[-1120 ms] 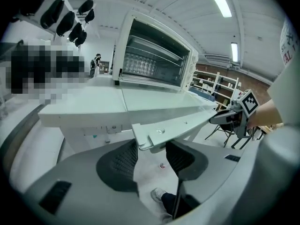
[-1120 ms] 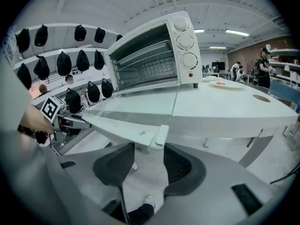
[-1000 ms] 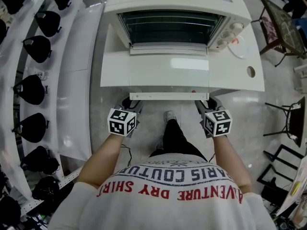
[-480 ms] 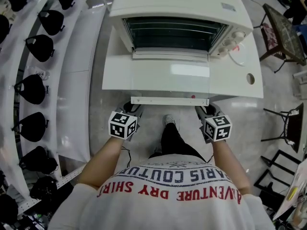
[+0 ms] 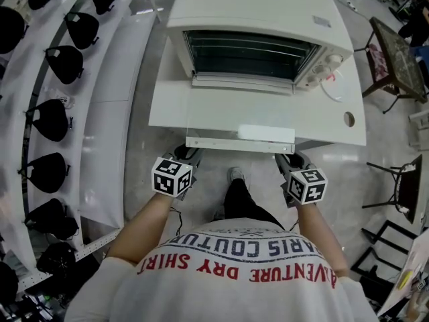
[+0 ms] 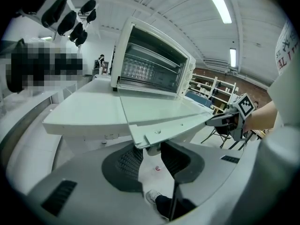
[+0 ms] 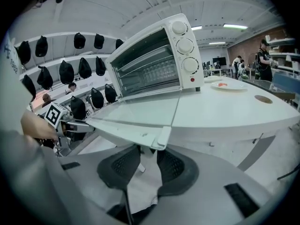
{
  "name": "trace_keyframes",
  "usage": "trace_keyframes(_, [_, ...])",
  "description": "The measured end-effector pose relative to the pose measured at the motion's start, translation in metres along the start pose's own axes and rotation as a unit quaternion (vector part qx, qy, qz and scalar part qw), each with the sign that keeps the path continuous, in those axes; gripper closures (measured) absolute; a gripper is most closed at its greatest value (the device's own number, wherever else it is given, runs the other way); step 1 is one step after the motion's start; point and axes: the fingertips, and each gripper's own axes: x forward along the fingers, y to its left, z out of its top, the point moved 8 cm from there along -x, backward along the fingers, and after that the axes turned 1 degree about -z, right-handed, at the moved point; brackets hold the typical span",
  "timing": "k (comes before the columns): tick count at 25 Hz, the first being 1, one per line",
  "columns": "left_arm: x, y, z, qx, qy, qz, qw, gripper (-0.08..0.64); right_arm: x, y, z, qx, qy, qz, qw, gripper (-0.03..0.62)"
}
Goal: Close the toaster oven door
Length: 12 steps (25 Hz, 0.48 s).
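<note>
the toaster oven point(image 5: 261, 9) sits at the top centre of the head view on a white table point(image 5: 335, 123). its glass door point(image 5: 221, 109) is dropped open toward me, lying about level and reaching past the table's near edge. the door handle point(image 5: 239, 142), a white bar, runs along the door's front edge in the middle of the frame.

my left gripper point(image 5: 187, 154) is at the bar's left end. in the left gripper view its jaws are closing with that end and its mounting post between the pads point(image 6: 126, 161). they look to be touching the post, though the angle leaves me unsure how firmly. my right gripper point(image 5: 289, 159) is at the bar's right end, jaws partly closed, with the ribbed pads point(image 7: 169, 165) either side of the handle's tip.

the table top is smooth and glossy, with a round hole point(image 5: 348, 119) near its right edge and a small plate point(image 5: 333, 86) just beside the oven's knobs point(image 5: 322, 52). the floor point(image 5: 204, 203) below is pale and shiny. curved white shelves point(image 5: 100, 133) down the left side carry a row of black bags point(image 5: 48, 123). a dark patterned table point(image 5: 395, 42) stands at the upper right. the left gripper view shows a big hall with strip lights point(image 6: 218, 3) overhead and storage racks point(image 6: 213, 90) at the far wall.
</note>
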Motion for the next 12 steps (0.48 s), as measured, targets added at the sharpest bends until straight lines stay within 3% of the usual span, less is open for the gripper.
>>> trace_keyframes(12, [-0.025, -0.007, 0.019, 0.005, -0.029, -0.004, 0.9996, 0.425, -0.023, 0.013, 0.019, 0.007, -0.028, 0.005, 1.0, 0.479])
